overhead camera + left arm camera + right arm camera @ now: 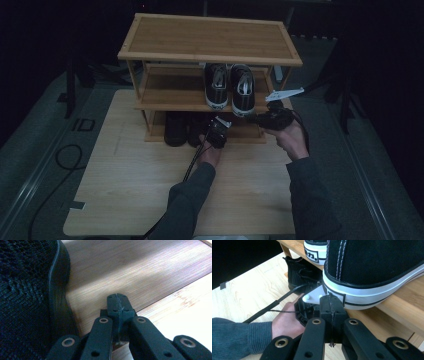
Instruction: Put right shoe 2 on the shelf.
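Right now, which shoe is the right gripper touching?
The right-hand black-and-white sneaker on the middle shelf; the right gripper presses its white heel.

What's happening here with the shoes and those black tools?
A person holds a gripper in each hand at a small wooden shoe rack. The right gripper, jaws shut and empty, sits at the heel of a black-and-white sneaker on the middle shelf. The left gripper, also shut and empty, is low at the bottom shelf beside a black mesh shoe. Both pairs are on the rack.
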